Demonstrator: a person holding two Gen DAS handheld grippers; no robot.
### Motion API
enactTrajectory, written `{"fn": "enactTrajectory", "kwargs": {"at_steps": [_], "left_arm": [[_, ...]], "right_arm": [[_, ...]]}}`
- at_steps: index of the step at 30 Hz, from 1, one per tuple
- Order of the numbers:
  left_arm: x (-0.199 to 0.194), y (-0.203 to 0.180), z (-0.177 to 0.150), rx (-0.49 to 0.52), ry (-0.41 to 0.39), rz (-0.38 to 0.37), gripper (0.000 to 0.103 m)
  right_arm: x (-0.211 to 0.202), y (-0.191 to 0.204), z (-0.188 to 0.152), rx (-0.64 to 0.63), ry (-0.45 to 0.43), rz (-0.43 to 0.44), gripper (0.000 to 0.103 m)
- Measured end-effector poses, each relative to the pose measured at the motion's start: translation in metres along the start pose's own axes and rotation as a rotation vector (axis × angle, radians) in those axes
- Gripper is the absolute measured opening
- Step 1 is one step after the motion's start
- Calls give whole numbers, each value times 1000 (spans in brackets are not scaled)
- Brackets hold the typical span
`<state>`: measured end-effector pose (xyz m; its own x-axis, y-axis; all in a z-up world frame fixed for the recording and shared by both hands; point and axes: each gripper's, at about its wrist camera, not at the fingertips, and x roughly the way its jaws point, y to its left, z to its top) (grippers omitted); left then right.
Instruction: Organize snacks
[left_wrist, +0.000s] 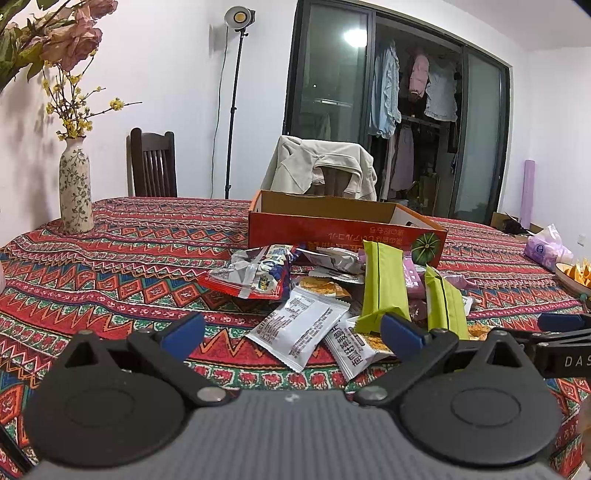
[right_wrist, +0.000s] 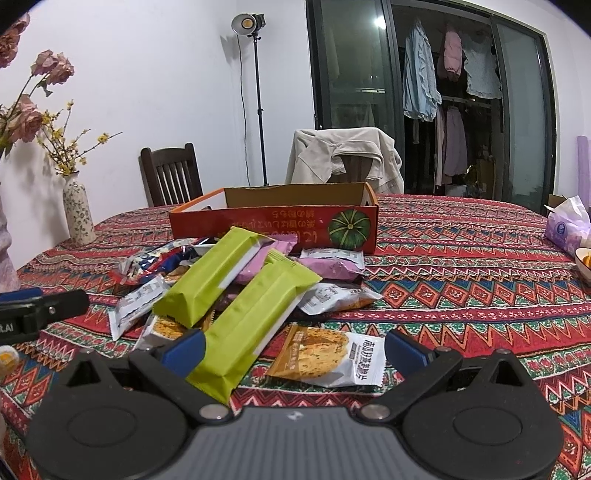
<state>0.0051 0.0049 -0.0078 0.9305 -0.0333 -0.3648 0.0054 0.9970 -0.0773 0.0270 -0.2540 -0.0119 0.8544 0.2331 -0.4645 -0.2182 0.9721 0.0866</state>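
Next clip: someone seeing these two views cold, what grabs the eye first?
Probably the heap of snack packets in the middle of the patterned tablecloth, above all the two lime-green packets lying on top of it. Right behind the heap stands an open orange cardboard box with a green pumpkin printed on its side. Both the left gripper and the right gripper sit low before the pile, jaws wide apart and holding nothing.
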Motion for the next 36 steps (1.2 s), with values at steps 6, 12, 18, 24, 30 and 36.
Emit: {"fn": "enactTrajectory", "kwargs": {"at_steps": [6,12,18,24,30,36], "left_arm": [[3,3,4,-12,-9,15,103],[8,7,4,-31,3,27,103],[12,8,3,-35,14,26,103],[14,8,3,-37,24,27,103],[14,9,2,-46,33,26,103],[14,9,2,-50,37,29,103]], "right_arm": [[11,-9,8,15,67,-21,102],[33,-13,11,-6,150,-76,91],[54,-13,13,-32,213,-102,89],[63,-10,10,-47,234,-94,90],[61,-15,8,-31,228,-61,87],[54,-19,5,-41,213,-39,79]]}}
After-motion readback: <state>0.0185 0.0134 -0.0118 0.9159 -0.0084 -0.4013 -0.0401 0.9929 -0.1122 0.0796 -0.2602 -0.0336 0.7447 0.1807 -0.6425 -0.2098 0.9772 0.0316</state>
